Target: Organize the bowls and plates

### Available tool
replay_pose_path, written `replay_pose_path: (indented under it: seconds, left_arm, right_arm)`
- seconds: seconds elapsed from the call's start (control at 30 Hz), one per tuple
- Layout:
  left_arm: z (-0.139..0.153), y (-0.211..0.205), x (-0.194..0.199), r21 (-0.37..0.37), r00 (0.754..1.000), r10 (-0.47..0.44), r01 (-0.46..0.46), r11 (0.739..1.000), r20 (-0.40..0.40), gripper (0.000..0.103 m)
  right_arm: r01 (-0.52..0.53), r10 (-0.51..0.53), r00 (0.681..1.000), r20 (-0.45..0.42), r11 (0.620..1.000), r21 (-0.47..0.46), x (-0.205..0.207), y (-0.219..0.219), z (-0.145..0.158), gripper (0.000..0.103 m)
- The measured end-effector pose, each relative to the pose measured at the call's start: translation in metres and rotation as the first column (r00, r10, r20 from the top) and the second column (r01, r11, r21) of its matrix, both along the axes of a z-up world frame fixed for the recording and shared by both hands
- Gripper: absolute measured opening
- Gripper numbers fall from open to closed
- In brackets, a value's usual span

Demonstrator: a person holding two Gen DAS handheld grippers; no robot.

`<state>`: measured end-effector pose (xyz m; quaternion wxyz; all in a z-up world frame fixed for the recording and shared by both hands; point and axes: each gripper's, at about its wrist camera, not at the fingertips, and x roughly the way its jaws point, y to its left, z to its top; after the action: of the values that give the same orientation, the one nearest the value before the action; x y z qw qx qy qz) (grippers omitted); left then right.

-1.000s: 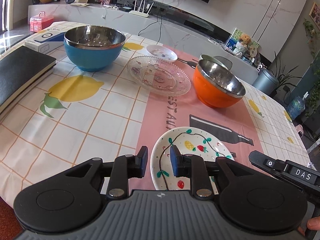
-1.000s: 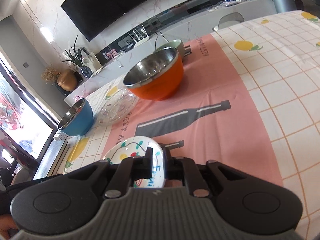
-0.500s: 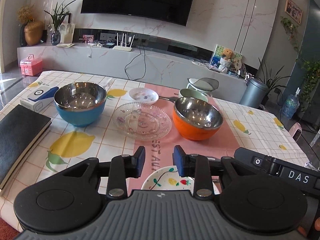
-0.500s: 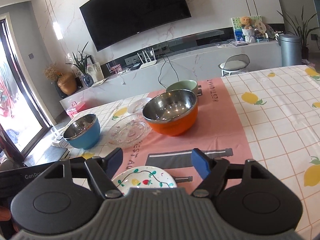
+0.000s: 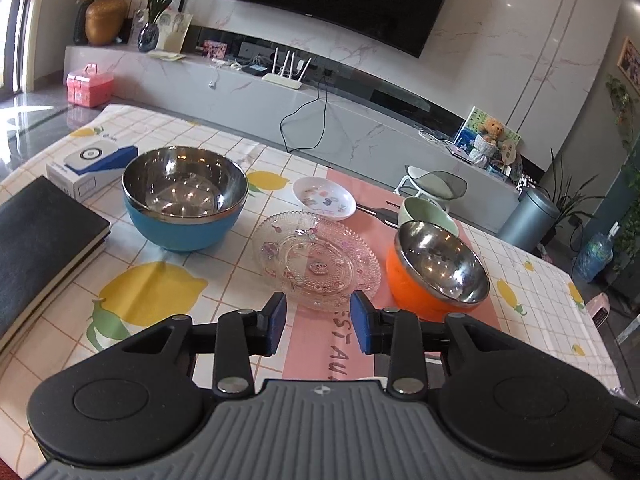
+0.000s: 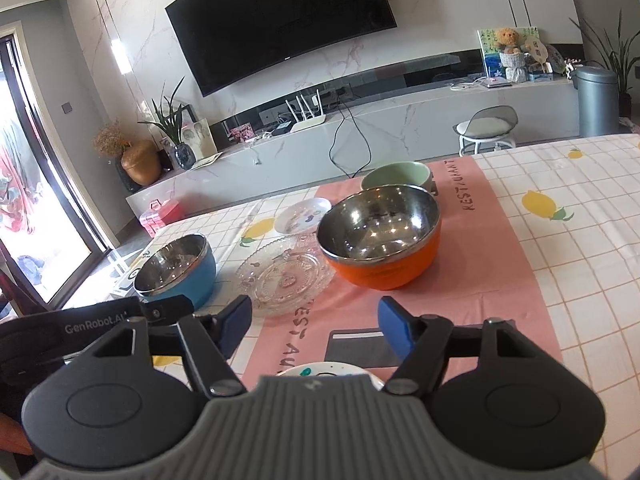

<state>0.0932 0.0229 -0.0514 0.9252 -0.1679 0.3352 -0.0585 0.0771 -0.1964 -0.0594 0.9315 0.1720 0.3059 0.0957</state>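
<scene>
Both claws have lifted off the painted plate (image 6: pixel 334 370). The left claw (image 5: pixel 318 322) and right claw (image 6: pixel 314 326) hang open, empty, aiming at the glass plate (image 5: pixel 316 260) at 12 o'clock.

Upright bowls (image 5: pixel 184 196) flanking glass plate (image 5: pixel 318 260)

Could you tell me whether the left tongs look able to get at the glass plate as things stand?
Probably yes. The left tongs are open and empty, and the glass plate's near rim lies just beyond the tips with only bare tablecloth between; the blue bowl and orange bowl flank it without blocking.
</scene>
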Motion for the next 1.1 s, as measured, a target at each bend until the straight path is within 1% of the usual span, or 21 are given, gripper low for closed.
replay_pose_path:
  seconds: [0.03, 0.13, 0.17, 0.2, 0.3, 0.33, 0.4, 0.47, 0.53, 0.7, 0.87, 0.9, 0.93, 0.97, 1.0, 1.03, 1.07, 1.1]
  left_arm:
    - [-0.003, 0.005, 0.005, -0.029, 1.0, 0.009, -0.009, 1.0, -0.01, 0.04]
    - [-0.011, 0.017, 0.02, -0.091, 0.999, 0.038, -0.041, 0.995, -0.034, 0.04]
    - [-0.013, 0.02, 0.025, -0.106, 0.998, 0.052, -0.056, 0.993, -0.042, 0.04]
    - [-0.016, 0.023, 0.03, -0.126, 0.997, 0.063, -0.069, 0.99, -0.05, 0.04]
    - [-0.027, 0.033, 0.045, -0.199, 0.993, 0.09, -0.105, 0.974, -0.082, 0.04]
    - [-0.032, 0.036, 0.052, -0.221, 0.99, 0.1, -0.121, 0.968, -0.103, 0.04]
    - [-0.041, 0.041, 0.061, -0.242, 0.986, 0.115, -0.143, 0.96, -0.124, 0.04]
    - [-0.049, 0.044, 0.07, -0.237, 0.979, 0.136, -0.169, 0.957, -0.149, 0.04]
    - [-0.056, 0.046, 0.077, -0.239, 0.977, 0.146, -0.182, 0.954, -0.158, 0.04]
    - [-0.066, 0.047, 0.089, -0.241, 0.972, 0.166, -0.204, 0.949, -0.166, 0.04]
    - [-0.075, 0.044, 0.097, -0.229, 0.968, 0.164, -0.206, 0.951, -0.188, 0.04]
    - [-0.076, 0.043, 0.098, -0.225, 0.969, 0.161, -0.201, 0.953, -0.185, 0.04]
    - [-0.075, 0.042, 0.099, -0.217, 0.97, 0.16, -0.198, 0.956, -0.181, 0.039]
    - [-0.075, 0.041, 0.1, -0.213, 0.971, 0.157, -0.194, 0.958, -0.18, 0.032]
    - [-0.075, 0.041, 0.101, -0.211, 0.971, 0.154, -0.192, 0.958, -0.184, 0.028]
    - [-0.076, 0.04, 0.101, -0.215, 0.97, 0.151, -0.191, 0.958, -0.19, 0.022]
    - [-0.076, 0.04, 0.101, -0.215, 0.969, 0.148, -0.19, 0.958, -0.195, 0.018]
    - [-0.077, 0.04, 0.102, -0.208, 0.969, 0.151, -0.192, 0.959, -0.197, 0.016]
  right_arm:
    - [0.001, -0.001, 1.0, -0.012, 1.0, 0.007, 0.006, 0.002, -0.002, 0.057]
    - [0.01, -0.009, 0.999, -0.043, 0.999, 0.035, 0.023, 0.006, -0.011, 0.053]
    - [0.012, -0.009, 0.999, -0.052, 0.999, 0.045, 0.028, 0.007, -0.014, 0.05]
    - [0.015, -0.011, 0.998, -0.064, 0.998, 0.058, 0.034, 0.008, -0.018, 0.043]
    - [0.048, -0.035, 0.993, -0.111, 0.992, 0.117, 0.053, 0.008, -0.031, 0.041]
    - [0.061, -0.042, 0.99, -0.133, 0.988, 0.142, 0.06, 0.008, -0.036, 0.038]
    - [0.08, -0.05, 0.985, -0.164, 0.98, 0.182, 0.073, 0.008, -0.045, 0.035]
    - [0.098, -0.06, 0.98, -0.188, 0.975, 0.197, 0.083, 0.009, -0.053, 0.034]
    - [0.11, -0.066, 0.976, -0.207, 0.971, 0.21, 0.093, 0.01, -0.061, 0.032]
    - [0.152, -0.086, 0.961, -0.264, 0.958, 0.243, 0.11, 0.009, -0.078, 0.032]
    - [0.161, -0.09, 0.959, -0.267, 0.953, 0.256, 0.118, 0.012, -0.083, 0.032]
    - [0.159, -0.089, 0.96, -0.266, 0.954, 0.255, 0.12, 0.012, -0.083, 0.031]
    - [0.157, -0.087, 0.96, -0.266, 0.955, 0.253, 0.122, 0.013, -0.083, 0.028]
    - [0.155, -0.085, 0.96, -0.268, 0.955, 0.253, 0.123, 0.014, -0.084, 0.025]
    - [0.155, -0.083, 0.959, -0.271, 0.954, 0.258, 0.124, 0.014, -0.085, 0.021]
    - [0.157, -0.081, 0.958, -0.275, 0.951, 0.266, 0.125, 0.014, -0.088, 0.015]
    - [0.156, -0.076, 0.957, -0.279, 0.948, 0.278, 0.125, 0.013, -0.09, 0.014]
    - [0.158, -0.073, 0.956, -0.283, 0.944, 0.291, 0.126, 0.012, -0.092, 0.011]
